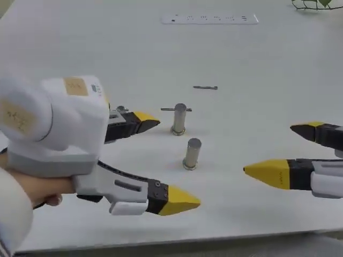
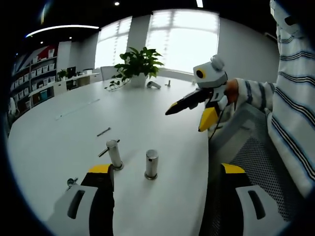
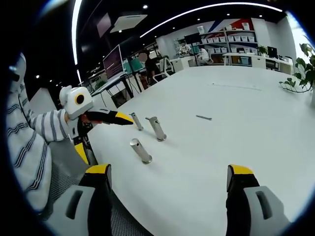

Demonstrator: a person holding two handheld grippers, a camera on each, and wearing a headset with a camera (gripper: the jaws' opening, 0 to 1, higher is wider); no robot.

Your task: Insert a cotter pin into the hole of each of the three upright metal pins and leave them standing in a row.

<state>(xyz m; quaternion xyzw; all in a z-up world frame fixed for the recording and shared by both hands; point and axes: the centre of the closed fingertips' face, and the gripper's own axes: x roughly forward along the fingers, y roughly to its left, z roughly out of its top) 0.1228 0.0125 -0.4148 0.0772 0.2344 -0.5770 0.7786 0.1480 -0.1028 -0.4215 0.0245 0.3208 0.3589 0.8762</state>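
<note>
Three upright metal pins stand on the white table. The middle pin has a cotter pin through its top. The nearer pin is bare. A third pin is mostly hidden behind my left gripper, which is open just left of the pins. My right gripper is open to their right, holding nothing. A loose cotter pin lies farther back.
A white power strip lies at the table's far side, and a potted plant stands at the far end. The table's front edge runs just below the left gripper. A person's striped sleeve holds the left gripper.
</note>
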